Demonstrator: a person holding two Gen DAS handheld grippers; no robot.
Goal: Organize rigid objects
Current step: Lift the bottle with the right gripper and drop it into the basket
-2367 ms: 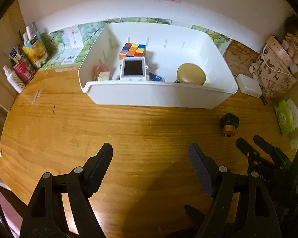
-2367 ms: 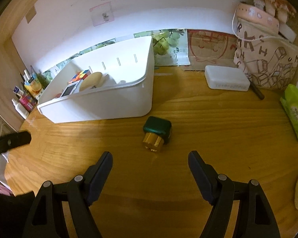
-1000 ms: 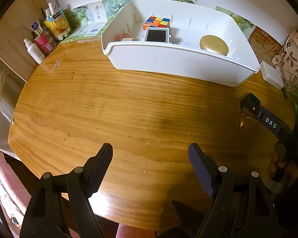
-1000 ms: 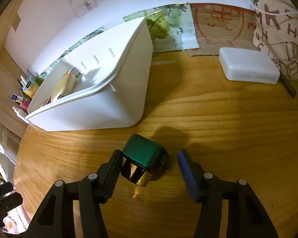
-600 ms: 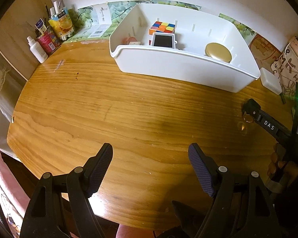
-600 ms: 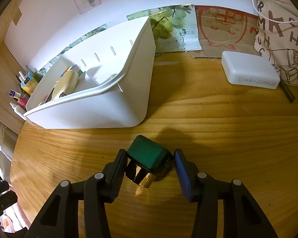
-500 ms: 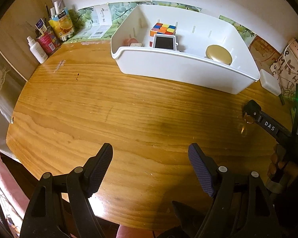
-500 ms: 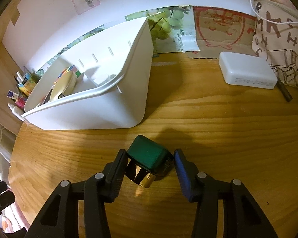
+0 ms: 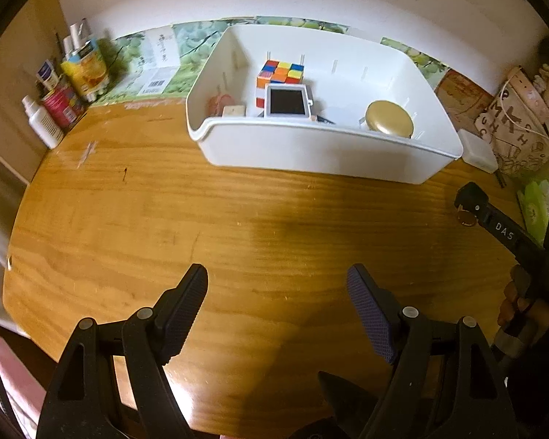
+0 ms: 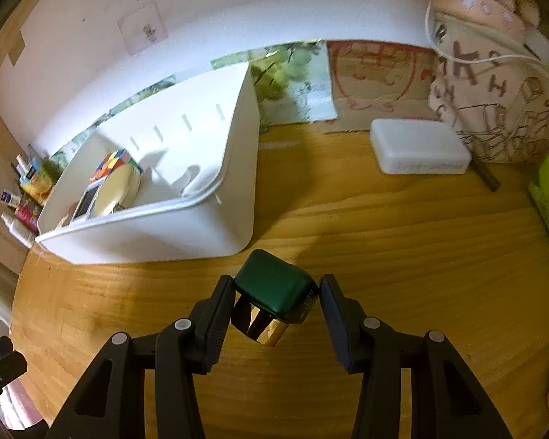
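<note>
**Right fingers pinch the green-capped bottle beside the bin**

The right gripper (image 10: pixel 276 301) has its fingers (image 10: pixel 216 314) closed onto a small bottle with a dark green square cap and a gold body (image 10: pixel 272 300). Its jaws have just been closing, and the bottle sits between them: the left finger presses the cap's side, the right finger meets the opposite edge. The bottle lies tilted, gold end toward the camera, cap pointing away from the fingertips, over the wooden desk (image 10: pixel 402 256).

Just ahead of the fingertips and slightly to their left stands the white bin (image 10: pixel 186 234), its near corner close to the bottle. Inside it are a colourful puzzle cube (image 9: pixel 280 73), a small white device with a dark screen (image 9: pixel 287 102) and a round gold lid (image 9: pixel 388 122). Farther ahead and to the right of the fingers a flat white box (image 10: pixel 419 152) rests on the desk, near a patterned bag (image 10: pixel 494 109).

The left gripper (image 9: pixel 276 307) has its fingers spread wide with nothing between them, above bare desk; the bin lies well ahead of its fingertips.
</note>
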